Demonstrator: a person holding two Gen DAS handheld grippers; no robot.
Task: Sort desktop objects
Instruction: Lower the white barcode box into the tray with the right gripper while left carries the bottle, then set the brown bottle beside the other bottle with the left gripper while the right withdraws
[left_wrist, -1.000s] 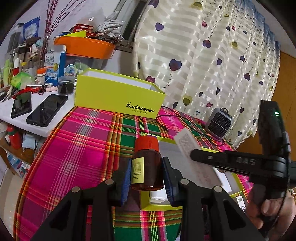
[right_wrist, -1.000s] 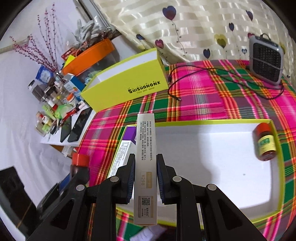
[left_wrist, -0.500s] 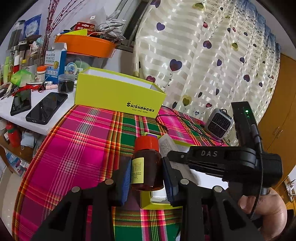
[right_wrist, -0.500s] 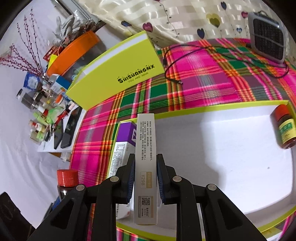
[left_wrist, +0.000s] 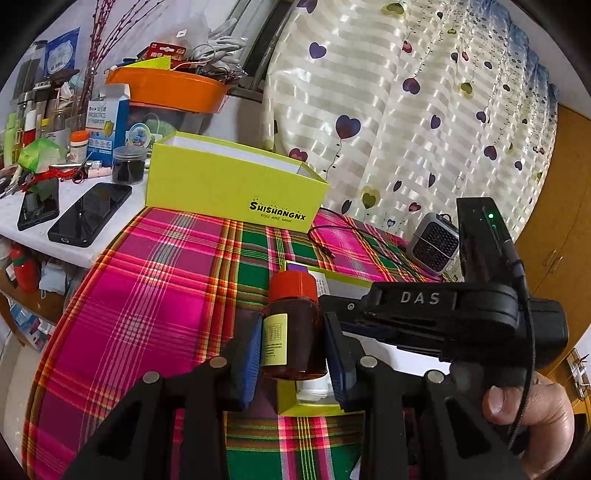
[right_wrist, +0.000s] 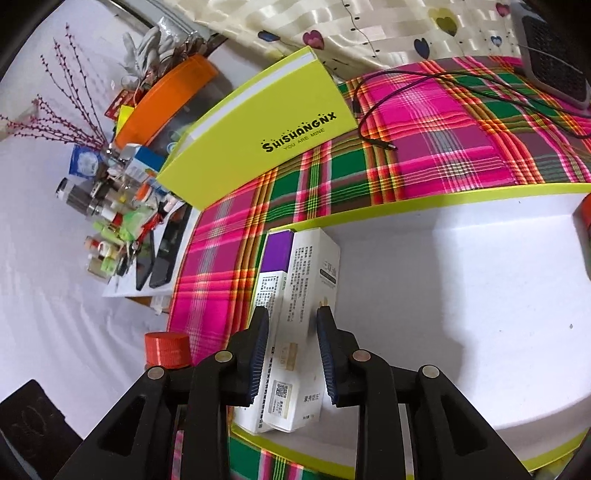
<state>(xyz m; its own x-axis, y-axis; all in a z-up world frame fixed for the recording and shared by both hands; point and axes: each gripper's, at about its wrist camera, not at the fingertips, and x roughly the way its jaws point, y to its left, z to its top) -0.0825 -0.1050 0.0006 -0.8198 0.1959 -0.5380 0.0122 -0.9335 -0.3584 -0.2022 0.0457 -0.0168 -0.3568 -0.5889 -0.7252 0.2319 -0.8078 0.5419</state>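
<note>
- Left wrist view: left gripper (left_wrist: 291, 354) clamped on a brown bottle (left_wrist: 293, 328) with a red cap – held upright over the plaid tablecloth (left_wrist: 147, 288), just at the near corner of the yellow-rimmed tray (left_wrist: 310, 406).
- Right wrist view: right gripper (right_wrist: 293, 354) jaws were opening, with the white box (right_wrist: 306, 321) between them but pads looked clear of it.
- Box lay flat in the tray's left end, right against a purple-and-white box (right_wrist: 271, 273).
- Second red-capped bottle (right_wrist: 585, 218) sat at the tray's far right edge, mostly cut off.
</note>
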